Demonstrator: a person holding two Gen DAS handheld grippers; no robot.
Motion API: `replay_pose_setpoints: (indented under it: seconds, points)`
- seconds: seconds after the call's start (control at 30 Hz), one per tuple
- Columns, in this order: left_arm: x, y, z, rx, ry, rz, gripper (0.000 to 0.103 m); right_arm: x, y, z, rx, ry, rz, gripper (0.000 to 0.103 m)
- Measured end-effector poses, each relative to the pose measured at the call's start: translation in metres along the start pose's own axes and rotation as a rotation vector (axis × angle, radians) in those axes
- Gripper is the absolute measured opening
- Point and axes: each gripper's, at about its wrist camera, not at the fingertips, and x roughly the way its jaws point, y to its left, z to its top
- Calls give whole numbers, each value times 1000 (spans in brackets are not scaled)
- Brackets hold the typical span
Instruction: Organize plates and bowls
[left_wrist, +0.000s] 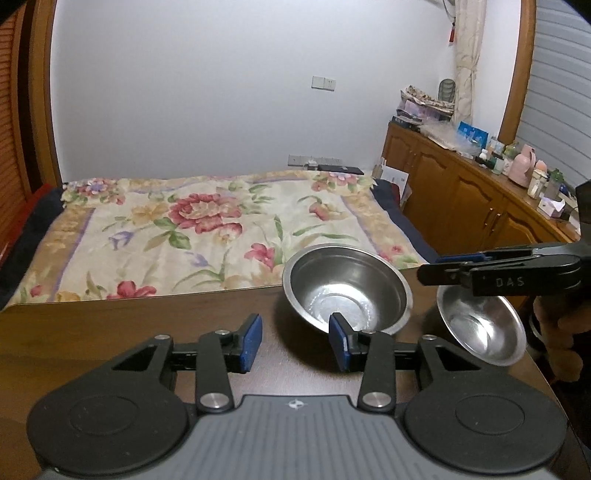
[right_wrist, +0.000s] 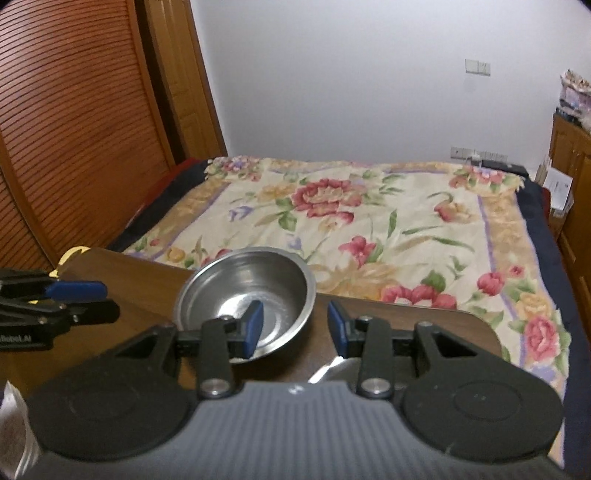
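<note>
A large steel bowl (left_wrist: 349, 291) stands on the dark wooden table (left_wrist: 147, 325), near its far edge. A smaller steel bowl (left_wrist: 480, 328) sits to its right by the table's right edge. My left gripper (left_wrist: 295, 339) is open and empty, just in front and left of the large bowl. My right gripper (left_wrist: 439, 267) shows from the side above the small bowl. In the right wrist view the large bowl (right_wrist: 245, 295) is ahead left of my open, empty right gripper (right_wrist: 295, 328). A shiny rim (right_wrist: 328, 371), likely the small bowl, peeks out under it.
A bed with a floral cover (left_wrist: 207, 229) lies beyond the table. A wooden cabinet (left_wrist: 461, 192) with bottles and clutter runs along the right wall. A slatted wooden door (right_wrist: 66, 129) stands at the left. The left gripper (right_wrist: 74, 299) shows at the left of the right wrist view.
</note>
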Motion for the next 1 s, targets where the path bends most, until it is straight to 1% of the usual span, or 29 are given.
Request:
replay_pose_setpoints:
  seconds: [0.23, 0.6, 0.67, 0.83, 0.9, 1.0]
  points:
    - [29, 3, 8, -33, 24, -29, 42, 18, -7, 4, 40, 40, 13, 40]
    - [55, 10, 10, -89, 58, -49, 41, 34, -8, 6, 57, 82, 27, 40]
    - [58, 12, 11, -94, 63, -53, 37, 37, -6, 7, 56, 92, 32, 39]
    - [60, 13, 11, -102, 62, -64, 32, 38, -5, 6, 69, 96, 50, 38]
    - [60, 13, 11, -107, 61, -68, 31, 40, -5, 6, 70, 102, 54, 38]
    - [62, 12, 11, -106, 65, -73, 29, 42, -2, 6, 64, 108, 58, 33]
